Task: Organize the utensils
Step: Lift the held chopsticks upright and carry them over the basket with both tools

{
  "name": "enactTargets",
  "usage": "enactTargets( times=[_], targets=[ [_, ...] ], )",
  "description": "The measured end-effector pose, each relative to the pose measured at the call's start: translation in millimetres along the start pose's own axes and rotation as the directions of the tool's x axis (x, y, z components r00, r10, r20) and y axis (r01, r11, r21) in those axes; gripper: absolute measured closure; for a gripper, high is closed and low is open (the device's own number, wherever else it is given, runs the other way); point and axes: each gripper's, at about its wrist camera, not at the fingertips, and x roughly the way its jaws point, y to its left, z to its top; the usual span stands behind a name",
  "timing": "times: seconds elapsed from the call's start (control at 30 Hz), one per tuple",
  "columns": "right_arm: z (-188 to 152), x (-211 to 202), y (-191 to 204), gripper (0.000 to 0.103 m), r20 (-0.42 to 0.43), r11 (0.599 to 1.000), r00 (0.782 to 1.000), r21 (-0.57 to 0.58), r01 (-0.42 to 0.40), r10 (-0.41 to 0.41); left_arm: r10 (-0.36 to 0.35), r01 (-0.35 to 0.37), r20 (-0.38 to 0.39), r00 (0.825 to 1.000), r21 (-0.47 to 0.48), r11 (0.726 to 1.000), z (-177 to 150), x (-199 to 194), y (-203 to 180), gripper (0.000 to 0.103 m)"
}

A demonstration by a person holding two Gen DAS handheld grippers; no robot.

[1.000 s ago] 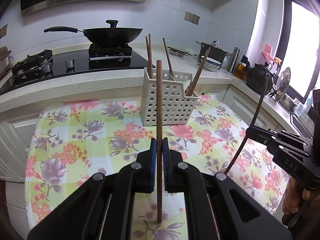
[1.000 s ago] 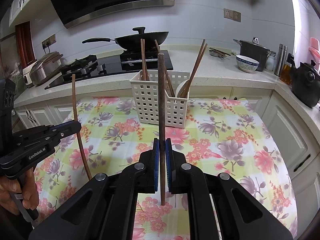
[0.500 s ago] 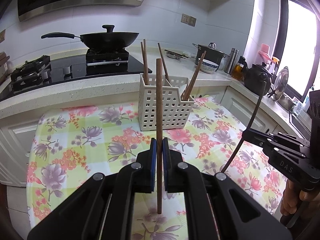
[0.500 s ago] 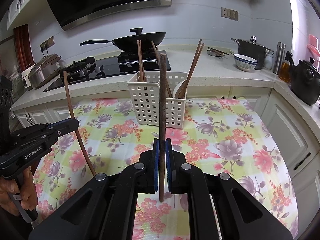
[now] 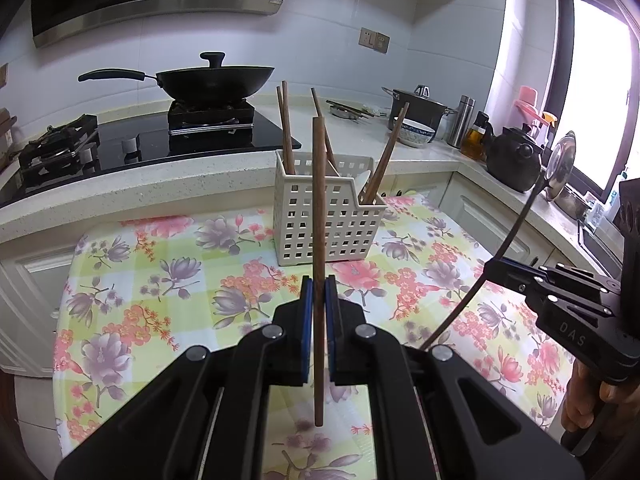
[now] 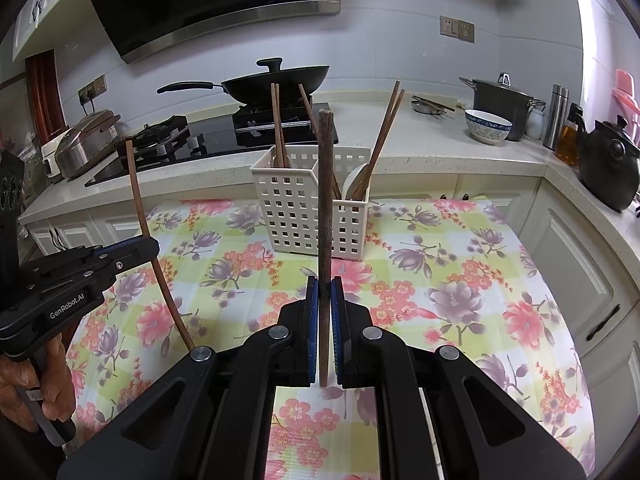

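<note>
Left gripper [image 5: 316, 292] and right gripper [image 6: 325, 292] each pinch one upright wooden chopstick [image 5: 319, 216] low down, jaws nearly closed; light, stiff, smooth sticks likely to pivot; white basket [image 6: 310, 216] ahead.

Both wrist cameras look forward and downward along their own jaws, close above the floral bench [image 5: 168, 264]. They share the white basket [image 5: 340, 224] [image 6: 288, 208] and the stove counter behind it.

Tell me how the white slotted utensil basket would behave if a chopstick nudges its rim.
The white basket looks like thin perforated plastic, so probably light and apt to slide on the glossy floral tablecloth. It stands tall on a narrow base with chopsticks leaning out, so a high push may well tip it.
</note>
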Motion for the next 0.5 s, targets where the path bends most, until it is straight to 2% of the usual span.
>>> enactTargets(
  times=[0.37, 0.5],
  targets=[
    [5.2, -2.6, -0.5, 0.095, 0.016, 1.000, 1.000, -0.009, 0.006, -0.006, 0.001, -0.001, 0.007, 1.000, 0.004, 1.000, 2.0, 0.3, -0.2, 0.097],
    [14.3, -5.5, 0.1, 0.095, 0.032, 1.000, 0.999, -0.022, 0.010, -0.009, -0.003, 0.002, 0.018, 1.000, 0.014, 1.000, 13.4, -0.5, -1.4, 0.097]
  ],
)
